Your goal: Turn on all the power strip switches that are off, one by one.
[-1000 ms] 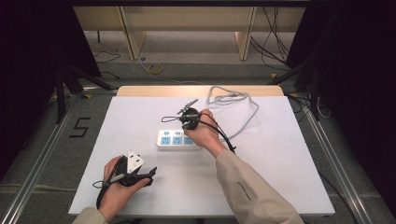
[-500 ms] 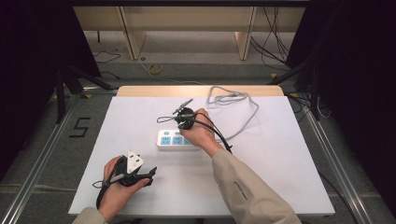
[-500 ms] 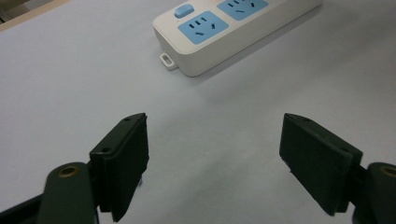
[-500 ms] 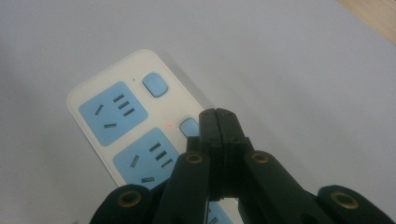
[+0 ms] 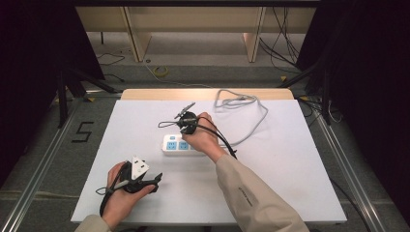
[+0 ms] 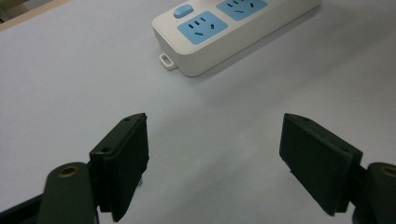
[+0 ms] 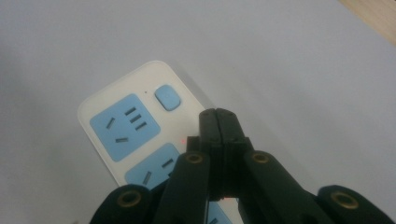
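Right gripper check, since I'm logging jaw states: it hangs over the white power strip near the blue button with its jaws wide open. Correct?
Not quite. The right gripper does hang over the white power strip near the blue button, but its jaws are shut together with nothing between them, as the right gripper view shows.

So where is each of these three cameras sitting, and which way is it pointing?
High view: above the person's side, looking forward and down on the white table; both forearms and hands show, the left claw at bottom left.
Left gripper view: rides the left claw, looking low across the table at the power strip; its jaws stand wide apart.
Right gripper view: rides the right claw, looking down on the strip's blue button; jaws shut together.
Shared: all three show the power strip.
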A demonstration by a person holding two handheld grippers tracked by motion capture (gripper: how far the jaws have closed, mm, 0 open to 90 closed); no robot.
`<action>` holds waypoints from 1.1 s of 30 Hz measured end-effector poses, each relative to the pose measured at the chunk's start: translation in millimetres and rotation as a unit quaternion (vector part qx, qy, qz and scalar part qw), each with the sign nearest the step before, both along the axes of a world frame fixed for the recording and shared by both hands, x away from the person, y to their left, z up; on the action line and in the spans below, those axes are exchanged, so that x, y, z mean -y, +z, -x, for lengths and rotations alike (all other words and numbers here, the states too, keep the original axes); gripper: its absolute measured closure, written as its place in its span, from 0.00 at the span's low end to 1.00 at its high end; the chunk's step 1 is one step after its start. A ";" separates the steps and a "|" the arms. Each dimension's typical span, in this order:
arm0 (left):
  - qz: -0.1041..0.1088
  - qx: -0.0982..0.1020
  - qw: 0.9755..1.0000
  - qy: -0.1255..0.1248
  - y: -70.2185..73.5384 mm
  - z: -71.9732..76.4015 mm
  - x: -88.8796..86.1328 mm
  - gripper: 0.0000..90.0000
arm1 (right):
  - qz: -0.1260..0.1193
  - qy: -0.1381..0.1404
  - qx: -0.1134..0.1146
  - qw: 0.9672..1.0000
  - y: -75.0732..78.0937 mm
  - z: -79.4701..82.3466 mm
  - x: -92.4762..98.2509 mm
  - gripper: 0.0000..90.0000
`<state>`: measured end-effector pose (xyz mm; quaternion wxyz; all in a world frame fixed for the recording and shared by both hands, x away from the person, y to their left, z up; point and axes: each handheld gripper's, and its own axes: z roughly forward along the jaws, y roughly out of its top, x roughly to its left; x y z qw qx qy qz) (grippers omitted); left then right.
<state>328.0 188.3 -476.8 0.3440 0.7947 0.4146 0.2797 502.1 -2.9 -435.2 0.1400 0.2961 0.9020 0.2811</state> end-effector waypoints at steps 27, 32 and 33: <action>0.000 0.001 1.000 -0.003 -0.1 0.1 0.6 0.27 | -0.008 0.015 -0.007 1.000 -7.4 -5.0 -31.0 1.00; 0.001 0.001 1.000 -0.003 -0.3 -0.1 0.5 0.27 | -0.008 0.019 -0.009 1.000 -8.0 -5.1 -37.5 1.00; 0.001 0.002 1.000 -0.003 -0.2 0.0 0.6 0.26 | -0.007 0.020 -0.008 1.000 -8.6 -4.9 -38.7 1.00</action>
